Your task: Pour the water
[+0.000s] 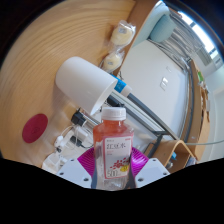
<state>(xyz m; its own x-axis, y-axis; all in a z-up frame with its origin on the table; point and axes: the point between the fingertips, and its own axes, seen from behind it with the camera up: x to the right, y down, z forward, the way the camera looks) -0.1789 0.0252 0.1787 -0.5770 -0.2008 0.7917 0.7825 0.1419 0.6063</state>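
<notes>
Bottle (113,146) upright between fingers (84,162) — pads pinch both sides, cap on. White cup (84,82) lies tipped on wooden table (35,60) just beyond. You need cap off and cup upright first — keep grip low, tilt slowly.

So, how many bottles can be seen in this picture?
1. The bottle, with a red cap and pink label, stands upright between the jaws of the gripper, just before the white cup lying on the wooden table. Others may be hidden.
</notes>
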